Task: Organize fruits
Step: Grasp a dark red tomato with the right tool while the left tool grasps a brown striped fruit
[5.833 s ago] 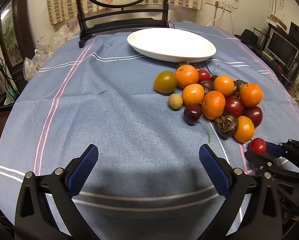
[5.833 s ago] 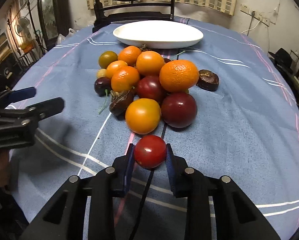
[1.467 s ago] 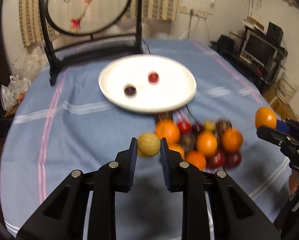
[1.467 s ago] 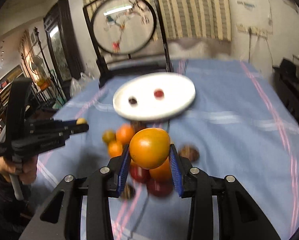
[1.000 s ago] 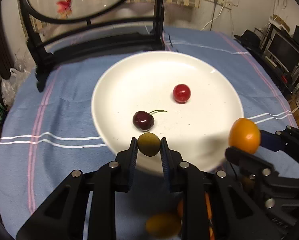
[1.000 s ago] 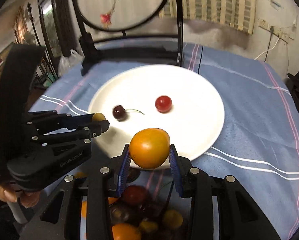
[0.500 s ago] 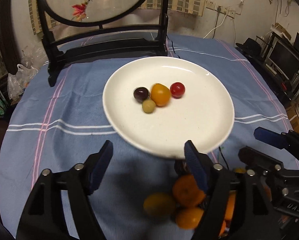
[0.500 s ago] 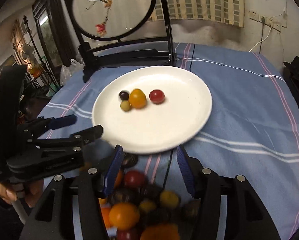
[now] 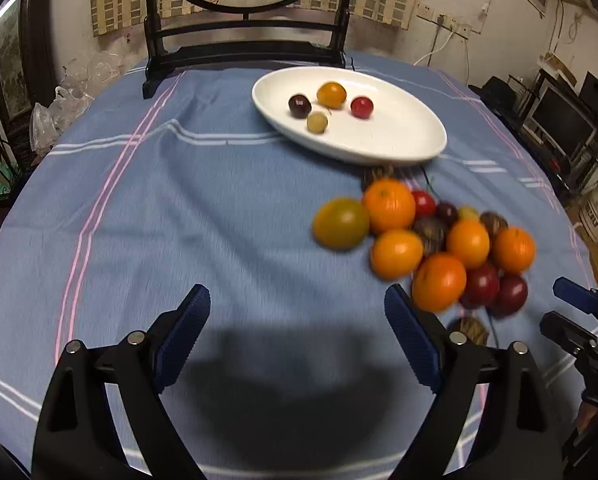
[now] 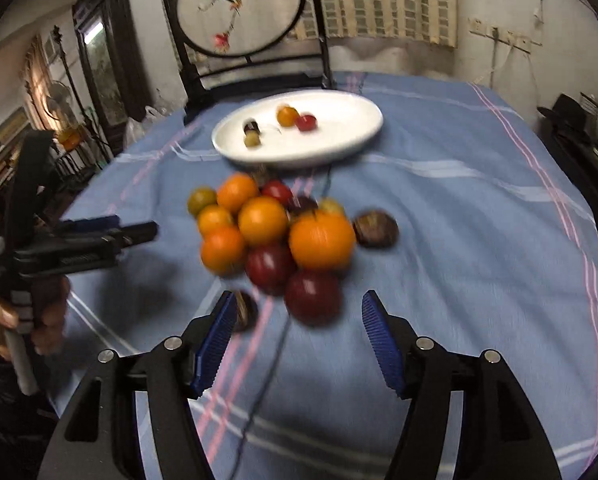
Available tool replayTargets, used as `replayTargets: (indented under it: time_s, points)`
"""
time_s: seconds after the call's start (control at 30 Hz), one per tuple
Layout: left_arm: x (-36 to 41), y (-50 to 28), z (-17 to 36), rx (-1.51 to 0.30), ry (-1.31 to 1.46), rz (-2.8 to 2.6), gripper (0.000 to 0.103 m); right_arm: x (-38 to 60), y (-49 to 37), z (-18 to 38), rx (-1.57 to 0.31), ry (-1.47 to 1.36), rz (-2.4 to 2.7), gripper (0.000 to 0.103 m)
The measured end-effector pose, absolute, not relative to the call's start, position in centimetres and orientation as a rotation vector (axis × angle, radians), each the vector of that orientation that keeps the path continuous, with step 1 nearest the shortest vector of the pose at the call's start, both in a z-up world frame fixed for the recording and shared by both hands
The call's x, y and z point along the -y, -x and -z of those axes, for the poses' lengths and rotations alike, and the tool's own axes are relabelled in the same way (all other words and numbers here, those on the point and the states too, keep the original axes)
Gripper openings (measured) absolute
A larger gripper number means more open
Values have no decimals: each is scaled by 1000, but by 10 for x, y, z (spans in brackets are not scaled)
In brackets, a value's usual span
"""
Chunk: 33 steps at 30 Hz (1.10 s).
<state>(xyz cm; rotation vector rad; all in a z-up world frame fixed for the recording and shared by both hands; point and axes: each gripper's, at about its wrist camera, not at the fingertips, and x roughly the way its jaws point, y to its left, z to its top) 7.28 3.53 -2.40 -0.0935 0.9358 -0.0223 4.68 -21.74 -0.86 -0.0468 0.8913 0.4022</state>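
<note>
A white plate at the far side of the table holds a dark cherry, an orange tomato, a red cherry tomato and a small yellow-green fruit. A pile of oranges, tomatoes and dark fruits lies on the blue cloth in front of the plate. My left gripper is open and empty, left of the pile. My right gripper is open and empty, just before a dark red fruit.
A dark wooden stand with a round embroidered screen stands behind the plate. The blue striped tablecloth covers the table. Shelves and electronics are at the right. The left gripper shows in the right wrist view.
Both grippers pulled back from the plate toward the near side of the table, staying open. The plate looks farther and the fruit pile now lies in front of them.
</note>
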Motion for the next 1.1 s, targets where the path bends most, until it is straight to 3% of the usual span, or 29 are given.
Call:
replayTargets:
  time_s: [0.43, 0.57, 0.67, 1.0, 1.1]
  points:
    - [-9, -47, 46, -987, 19, 85, 86, 210, -63, 48, -1012, 122, -337, 65]
    - [-2, -45, 48, -1001, 10, 107, 86, 203, -81, 51, -1006, 139, -334, 57]
    - [4, -43, 46, -1002, -3, 119, 86, 200, -89, 50, -992, 115, -364, 40]
    - [54, -41, 44, -1003, -77, 214, 86, 237, -54, 43, -970, 12, -399, 40]
    - [72, -47, 49, -1027, -96, 237, 76, 247, -42, 42, -962, 3, -408, 39]
